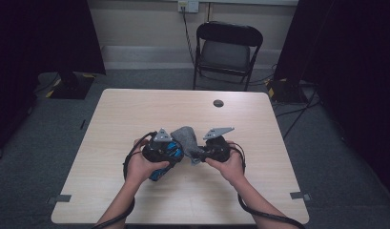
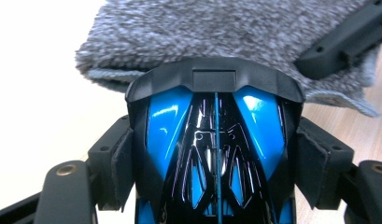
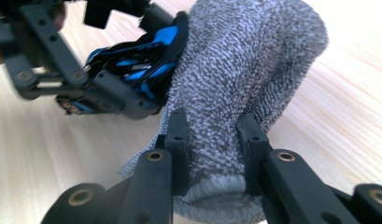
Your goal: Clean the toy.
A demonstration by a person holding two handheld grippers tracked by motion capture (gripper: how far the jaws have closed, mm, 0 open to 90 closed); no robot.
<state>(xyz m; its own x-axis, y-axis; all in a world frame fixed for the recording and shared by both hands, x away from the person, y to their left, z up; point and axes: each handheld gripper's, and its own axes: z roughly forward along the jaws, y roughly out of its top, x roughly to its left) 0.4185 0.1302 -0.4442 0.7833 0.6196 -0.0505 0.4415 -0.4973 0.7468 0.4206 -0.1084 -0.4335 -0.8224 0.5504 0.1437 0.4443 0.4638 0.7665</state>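
A glossy blue and black plastic object (image 2: pixel 215 154), shaped like a toy car shell, sits between the pads of my left gripper (image 2: pixel 215 161), which is shut on its sides. My right gripper (image 3: pixel 215 149) is shut on a fuzzy grey sock (image 3: pixel 244 70) near its cuff. The sock's body lies against the front end of the blue object (image 3: pixel 142 60). In the high view both hands hold the left gripper (image 1: pixel 173 150) and the right gripper (image 1: pixel 198 152) close together over the table's middle, with the sock (image 1: pixel 185 136) bunched between them.
The light wooden table (image 1: pixel 135 109) has a small dark round plug (image 1: pixel 218 103) near its far edge. A black folding chair (image 1: pixel 228 47) stands behind the table. Dark curtains hang at both sides, and cables run on the grey floor.
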